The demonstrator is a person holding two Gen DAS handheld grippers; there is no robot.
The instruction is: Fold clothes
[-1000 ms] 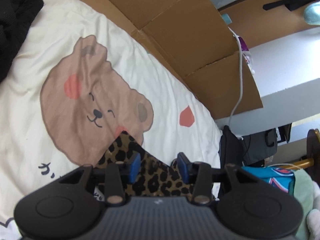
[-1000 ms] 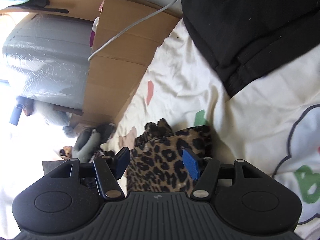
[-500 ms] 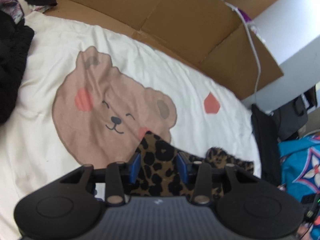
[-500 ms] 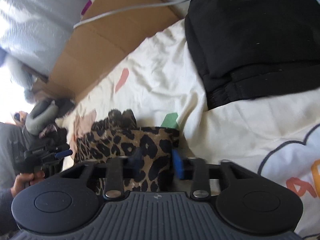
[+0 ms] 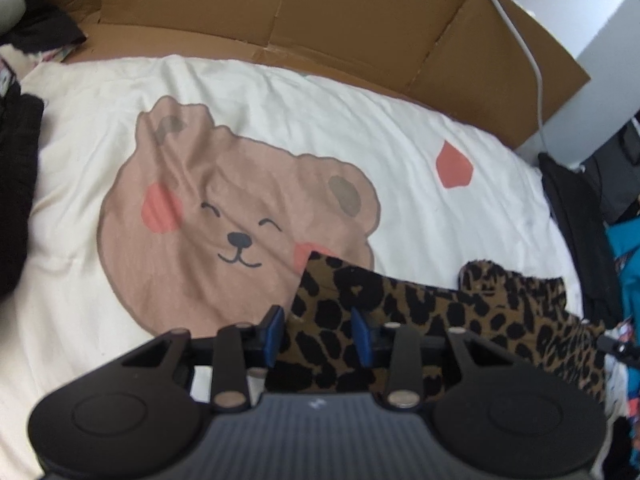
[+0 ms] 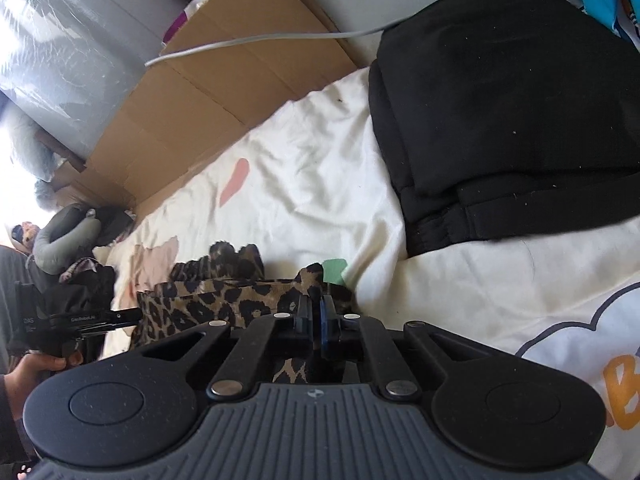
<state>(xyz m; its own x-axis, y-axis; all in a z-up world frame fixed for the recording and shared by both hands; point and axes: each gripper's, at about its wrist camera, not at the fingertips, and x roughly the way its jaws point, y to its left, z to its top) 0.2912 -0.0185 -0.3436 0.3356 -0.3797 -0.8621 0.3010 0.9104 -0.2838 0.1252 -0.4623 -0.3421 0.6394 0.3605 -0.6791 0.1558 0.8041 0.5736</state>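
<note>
A leopard-print garment (image 5: 420, 308) lies bunched on a cream bear-print bedsheet (image 5: 120, 280). My left gripper (image 5: 317, 334) stands open around the garment's left corner, with fabric filling the gap between its blue pads (image 5: 274, 330). In the right wrist view the same garment (image 6: 224, 300) stretches leftward as a band. My right gripper (image 6: 314, 316) is shut on its right end, and a fold of leopard cloth hangs below the pads. The left gripper (image 6: 132, 314), held in a hand (image 6: 36, 364), meets the band's far end.
Flattened cardboard (image 5: 320, 20) lines the bed's far side, with a grey cable (image 6: 260, 40) over it. A folded black garment (image 6: 512, 120) lies on the sheet right of my right gripper. More dark clothes (image 5: 16, 180) and a teal item (image 5: 624, 264) sit at the bed's edges.
The right gripper closed from wide open onto the leopard garment's end. The left gripper narrowed slightly around the other corner. Both views swung as the garment was drawn out between them.
</note>
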